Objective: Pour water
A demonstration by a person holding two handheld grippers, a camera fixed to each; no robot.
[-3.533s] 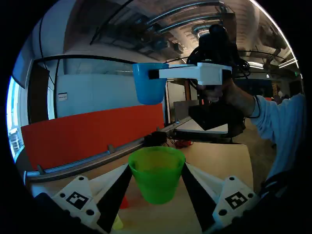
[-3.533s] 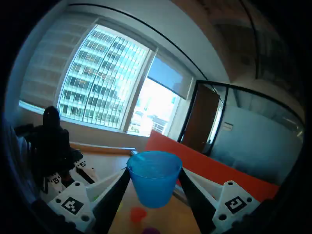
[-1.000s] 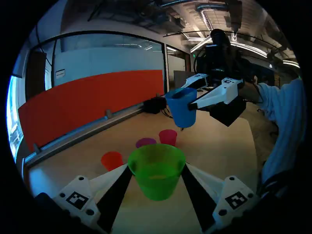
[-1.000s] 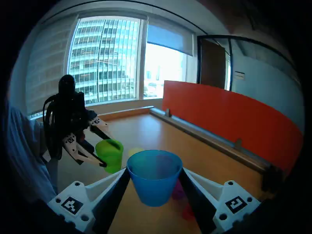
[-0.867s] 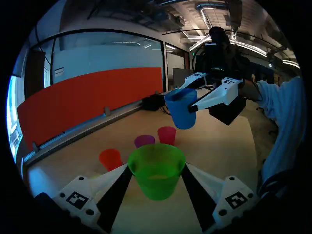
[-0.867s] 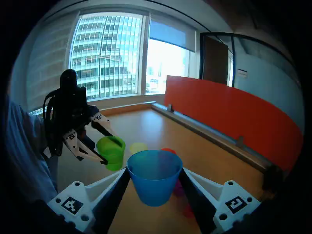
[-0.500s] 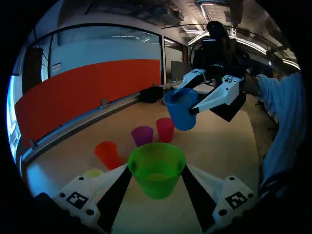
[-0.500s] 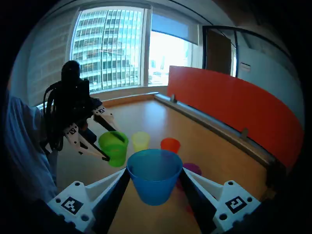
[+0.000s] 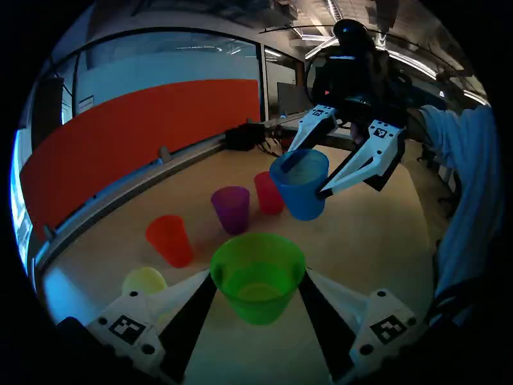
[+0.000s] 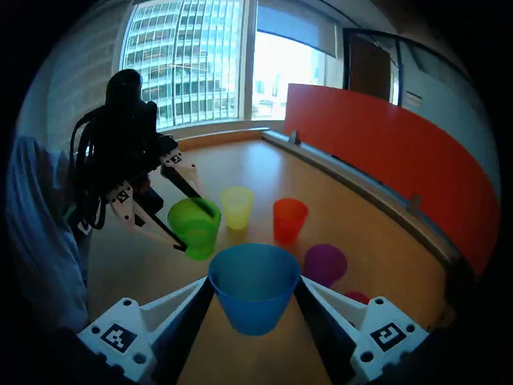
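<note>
**Held above the table**

Nearest, pinched in left tool: green cup, upright. Square black-and-white markers on its fingers. Beyond, standing in a row: yellow cup, orange cup, purple cup, red cup. Farthest, clamped in right tool: blue cup, beside red cup.

This is an open-plan office in a city. A wide window looks out on a glass tower block. A long wooden counter runs beside an orange partition. Above the partition is the glass wall of a room, and near it a dark wooden door. Strip lights hang under a bare, unfinished ceiling.
</note>
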